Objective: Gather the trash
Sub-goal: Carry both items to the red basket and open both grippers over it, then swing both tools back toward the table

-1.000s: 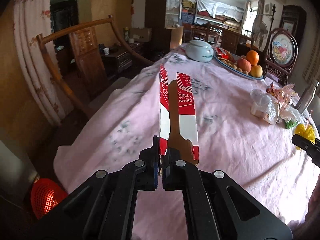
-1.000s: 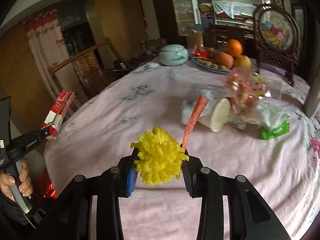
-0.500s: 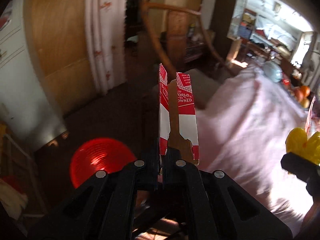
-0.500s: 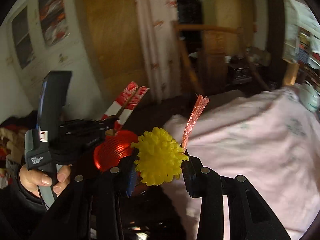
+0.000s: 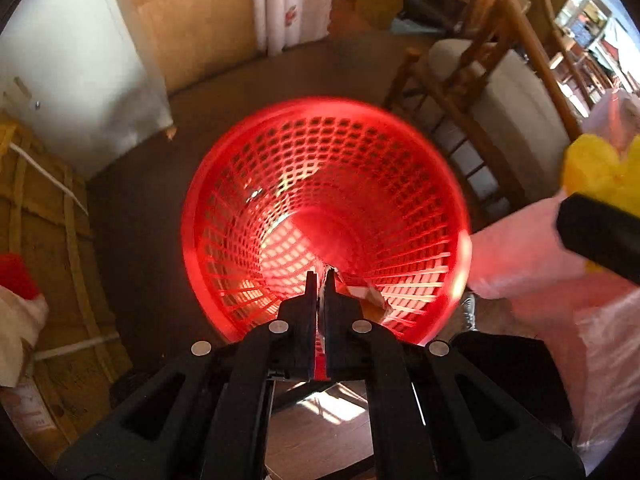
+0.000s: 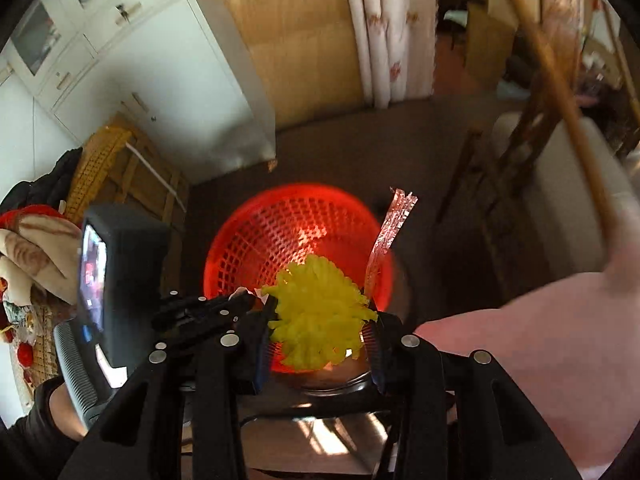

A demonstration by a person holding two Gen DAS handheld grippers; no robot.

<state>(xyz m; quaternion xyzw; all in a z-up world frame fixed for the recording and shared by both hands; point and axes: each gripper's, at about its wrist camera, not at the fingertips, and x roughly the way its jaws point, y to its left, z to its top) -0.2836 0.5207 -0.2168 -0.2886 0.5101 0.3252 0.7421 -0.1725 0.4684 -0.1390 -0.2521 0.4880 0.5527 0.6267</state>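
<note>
A red mesh waste basket (image 5: 324, 216) stands on the dark floor beside the table; it also shows in the right wrist view (image 6: 280, 236). My left gripper (image 5: 319, 280) points down into it, jaws nearly together, with the torn red-and-white carton (image 5: 360, 294) tilted low beside the right finger; whether the carton is still pinched I cannot tell. My right gripper (image 6: 318, 320) is shut on a yellow crinkled wrapper (image 6: 318, 320) with a pink foil strip (image 6: 390, 232), held over the basket's near rim. The left gripper (image 6: 240, 300) shows at its left.
A wooden chair (image 5: 492, 80) with a pale cushion stands right of the basket. The pink tablecloth (image 5: 552, 280) hangs at the right. A white cabinet (image 6: 160, 92) and wooden crates (image 5: 44, 248) stand at the left. Curtains (image 6: 388, 32) hang behind.
Both grippers swung left off the table and tipped down over the red basket. The carton, upright in the left jaws before, now sits low and tilted near the fingertips.
</note>
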